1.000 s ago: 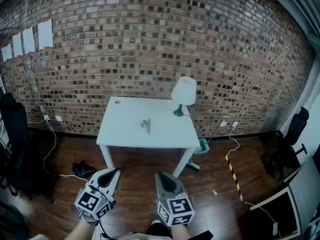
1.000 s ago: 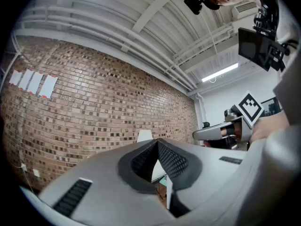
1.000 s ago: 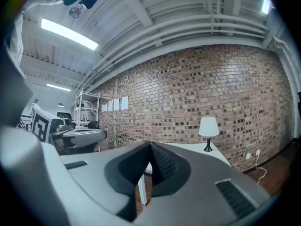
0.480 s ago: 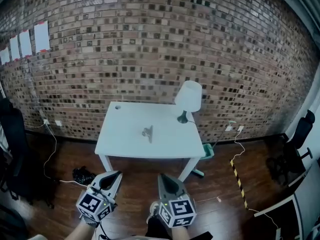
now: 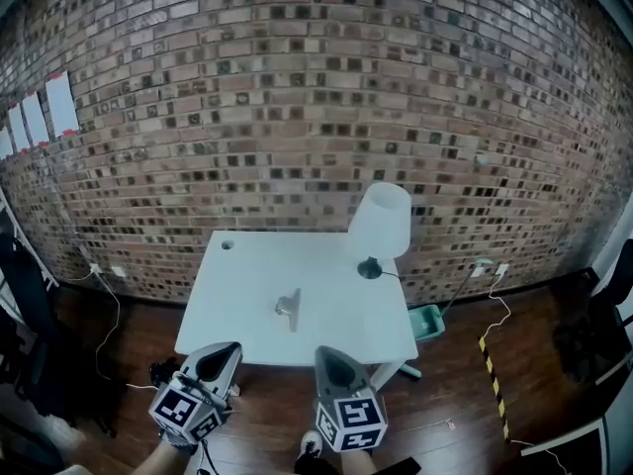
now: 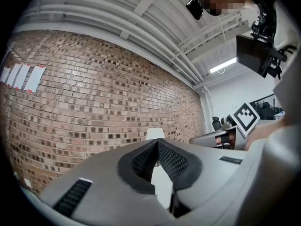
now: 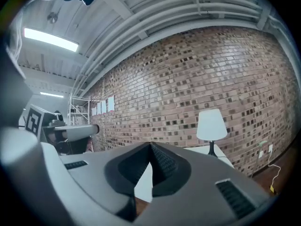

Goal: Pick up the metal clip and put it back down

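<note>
The metal clip [image 5: 288, 307] lies near the middle of the white table [image 5: 227, 317] in the head view. Both grippers sit at the bottom of that view, short of the table's near edge and well away from the clip. My left gripper [image 5: 229, 345] is shut with nothing in it; in the left gripper view its tips [image 6: 156, 142] meet in front of the lamp. My right gripper [image 5: 326, 350] is also shut and empty, and its tips [image 7: 150, 147] touch in the right gripper view. Neither gripper view shows the clip.
A white lamp [image 5: 381, 224] stands on the table's far right corner, against the brick wall [image 5: 297, 97]. A teal bin [image 5: 427, 319] and yellow-black floor tape [image 5: 495, 389] are to the right. Cables and a dark chair [image 5: 25, 295] lie to the left.
The table, clip and lamp have grown larger and dropped lower in the head view as I came closer. Both grippers stayed shut and level, carried forward toward the table.
</note>
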`<state>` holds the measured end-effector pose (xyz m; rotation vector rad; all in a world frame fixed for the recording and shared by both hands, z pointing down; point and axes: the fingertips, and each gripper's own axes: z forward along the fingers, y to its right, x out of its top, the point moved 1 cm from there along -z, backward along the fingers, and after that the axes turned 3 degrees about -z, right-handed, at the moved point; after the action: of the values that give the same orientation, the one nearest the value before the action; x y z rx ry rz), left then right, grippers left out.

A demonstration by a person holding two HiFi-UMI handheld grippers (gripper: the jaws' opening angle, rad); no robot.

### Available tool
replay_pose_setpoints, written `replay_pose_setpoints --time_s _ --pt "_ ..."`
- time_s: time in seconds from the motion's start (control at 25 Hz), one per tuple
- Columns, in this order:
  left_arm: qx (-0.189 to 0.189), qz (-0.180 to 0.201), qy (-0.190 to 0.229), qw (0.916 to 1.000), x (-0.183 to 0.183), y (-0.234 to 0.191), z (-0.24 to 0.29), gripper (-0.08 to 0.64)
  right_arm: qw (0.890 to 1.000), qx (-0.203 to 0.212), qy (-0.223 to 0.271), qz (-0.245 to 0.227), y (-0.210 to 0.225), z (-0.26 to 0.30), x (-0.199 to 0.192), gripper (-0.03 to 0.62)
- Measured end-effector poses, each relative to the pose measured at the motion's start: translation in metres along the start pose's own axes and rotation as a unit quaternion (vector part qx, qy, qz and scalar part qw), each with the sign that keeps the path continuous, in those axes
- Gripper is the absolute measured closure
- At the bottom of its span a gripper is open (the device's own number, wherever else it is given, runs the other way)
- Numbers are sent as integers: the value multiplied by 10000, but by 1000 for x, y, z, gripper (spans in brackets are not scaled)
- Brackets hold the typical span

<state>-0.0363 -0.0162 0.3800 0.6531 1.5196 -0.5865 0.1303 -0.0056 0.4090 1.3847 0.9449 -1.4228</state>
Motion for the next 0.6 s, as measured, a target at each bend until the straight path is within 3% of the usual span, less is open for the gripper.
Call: replay_pose_setpoints --time_s 0.32,0.6 --pt "148 234 53 9996 10 -25 100 563 9996 8 -208 201 81 69 -2 609" --pt "142 217 -112 9996 -6 -48 132 563 9992 87 -372 80 95 110 -8 609"
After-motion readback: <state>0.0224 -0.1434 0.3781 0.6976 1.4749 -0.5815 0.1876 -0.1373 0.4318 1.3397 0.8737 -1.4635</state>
